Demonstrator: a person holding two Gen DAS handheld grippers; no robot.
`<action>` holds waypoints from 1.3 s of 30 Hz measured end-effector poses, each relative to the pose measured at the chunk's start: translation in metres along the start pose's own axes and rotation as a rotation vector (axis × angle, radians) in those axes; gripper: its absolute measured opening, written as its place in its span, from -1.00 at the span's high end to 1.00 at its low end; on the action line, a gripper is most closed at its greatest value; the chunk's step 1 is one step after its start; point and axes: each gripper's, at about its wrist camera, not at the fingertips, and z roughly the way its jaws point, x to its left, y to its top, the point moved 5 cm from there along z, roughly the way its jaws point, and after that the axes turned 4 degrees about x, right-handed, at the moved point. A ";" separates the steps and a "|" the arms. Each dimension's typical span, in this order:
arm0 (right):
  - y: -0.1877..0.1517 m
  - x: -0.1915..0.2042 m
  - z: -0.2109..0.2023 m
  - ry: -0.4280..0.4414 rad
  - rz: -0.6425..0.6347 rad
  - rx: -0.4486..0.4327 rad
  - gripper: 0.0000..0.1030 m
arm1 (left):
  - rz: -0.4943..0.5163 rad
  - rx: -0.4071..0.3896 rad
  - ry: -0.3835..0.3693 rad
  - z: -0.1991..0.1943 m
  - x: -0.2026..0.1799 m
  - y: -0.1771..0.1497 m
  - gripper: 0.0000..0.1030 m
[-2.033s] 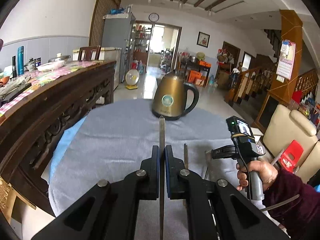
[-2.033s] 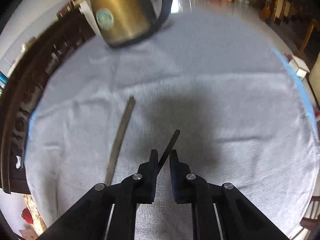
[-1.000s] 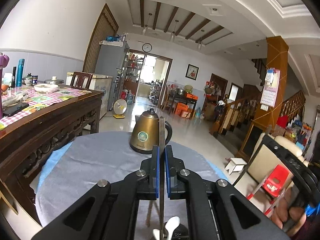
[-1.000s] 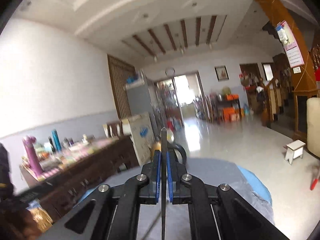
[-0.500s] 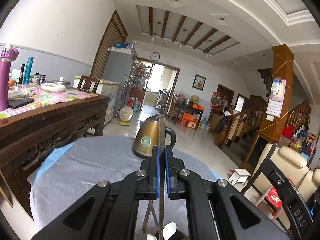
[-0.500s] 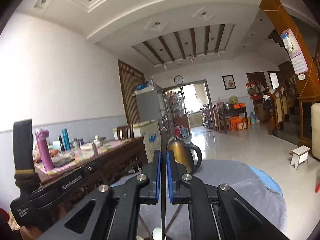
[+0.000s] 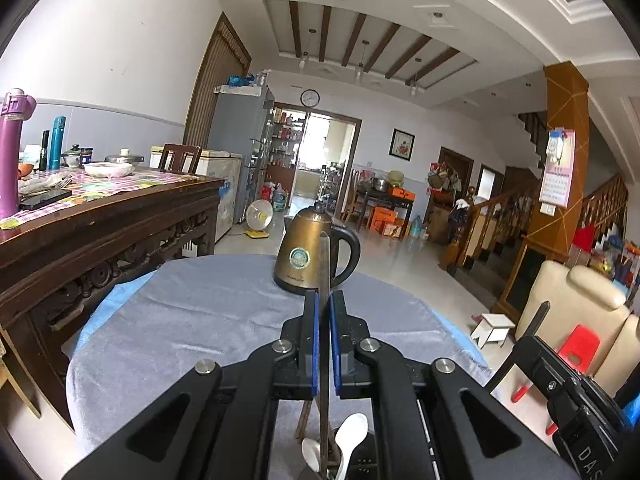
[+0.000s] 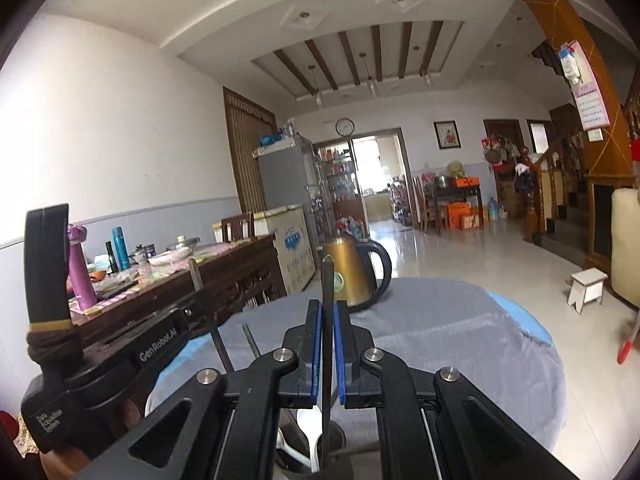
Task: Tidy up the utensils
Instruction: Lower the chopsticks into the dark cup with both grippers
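At centre bottom of the left wrist view, the left gripper (image 7: 324,312) has its blue-padded jaws pressed together on a flat metal utensil (image 7: 324,264), which stands upright between them; its top rises in front of the kettle (image 7: 310,258) and its lower end reaches down among white spoons (image 7: 352,436) in a dark holder (image 7: 362,462) at the lower edge of the frame. The kettle, brass-coloured with a black handle, stands at the far edge of a round table covered by a grey cloth (image 7: 192,320). At lower right of this view appears the black body of the right gripper (image 7: 560,396), seen from the side, its jaws not visible here. At centre bottom of the right wrist view, the right gripper (image 8: 328,316) likewise pinches a dark, thin utensil (image 8: 328,280), held upright, its tip overlapping the kettle (image 8: 352,276) and its lower end dropping into the holder (image 8: 332,440) beside a white spoon (image 8: 308,420). At lower left of this view the left gripper (image 8: 200,300) enters from the side with its metal utensil (image 8: 196,276) projecting upward. A dark wooden sideboard (image 7: 100,236) fills the left of both views, bearing a purple bottle (image 7: 12,152), a teal flask (image 7: 57,142) and a bowl (image 7: 108,168).
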 end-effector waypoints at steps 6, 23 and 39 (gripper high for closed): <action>-0.013 -0.013 0.007 -0.022 0.025 0.062 0.87 | 0.006 0.039 0.021 0.007 0.001 -0.006 0.89; -0.036 -0.010 0.019 -0.029 0.023 0.156 0.86 | 0.009 0.153 0.087 0.023 0.012 -0.027 0.82; -0.031 -0.016 0.014 -0.024 0.071 0.173 0.47 | 0.029 0.216 0.215 0.011 0.031 -0.040 -0.36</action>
